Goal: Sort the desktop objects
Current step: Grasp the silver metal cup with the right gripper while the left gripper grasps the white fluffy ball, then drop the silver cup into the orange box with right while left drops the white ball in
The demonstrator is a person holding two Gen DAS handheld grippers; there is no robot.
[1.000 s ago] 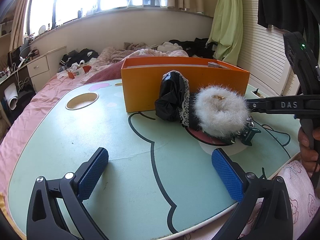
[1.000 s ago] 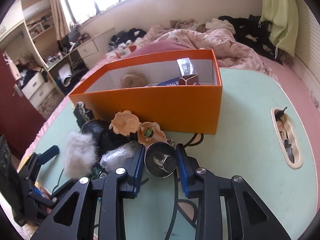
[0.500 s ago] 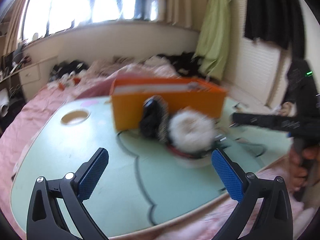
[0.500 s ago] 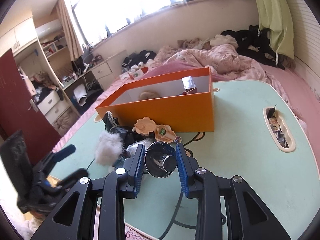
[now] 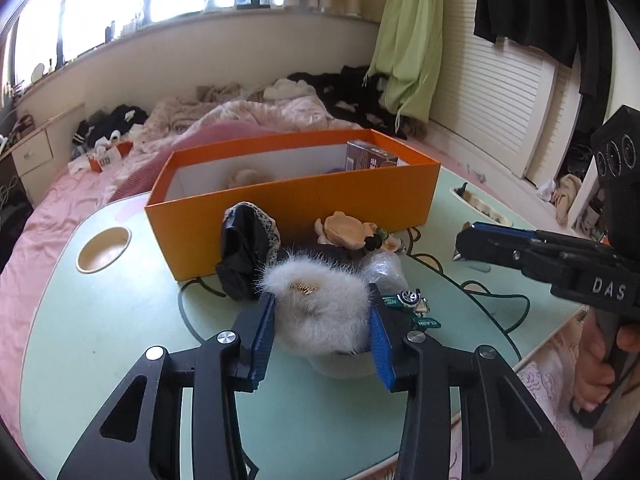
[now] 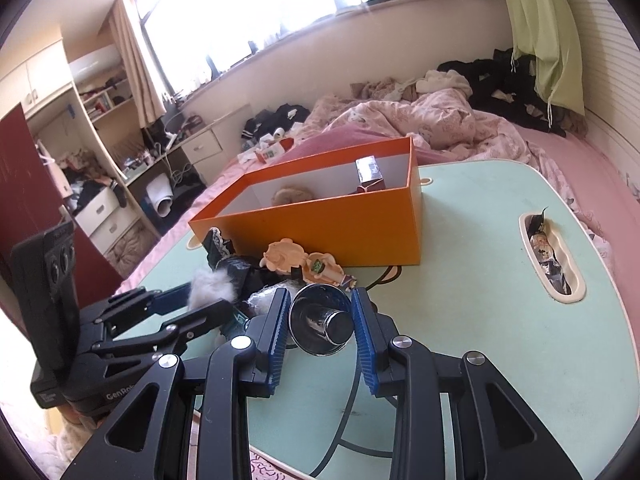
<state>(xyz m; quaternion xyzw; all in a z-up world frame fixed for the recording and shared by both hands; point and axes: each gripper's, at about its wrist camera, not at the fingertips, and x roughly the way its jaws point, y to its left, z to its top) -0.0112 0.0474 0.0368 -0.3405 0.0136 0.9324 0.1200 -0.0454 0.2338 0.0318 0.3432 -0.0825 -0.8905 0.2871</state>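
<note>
With the orange box (image 5: 304, 204) waiting at twelve o'clock for sorted clutter, the left gripper (image 5: 322, 344) is closing around a white fur pompom (image 5: 320, 312) while the right gripper (image 6: 322, 334) clamps a shiny metal cup (image 6: 324, 320) above the table (image 6: 500, 320).

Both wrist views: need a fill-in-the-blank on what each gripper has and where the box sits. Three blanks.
1. The left gripper has its jaws closing around the white ____ item.
2. The right gripper grips a shiny ____ cup.
3. The open box behind the pile is ____ in colour.

Missing words: fluffy; metal; orange
</note>
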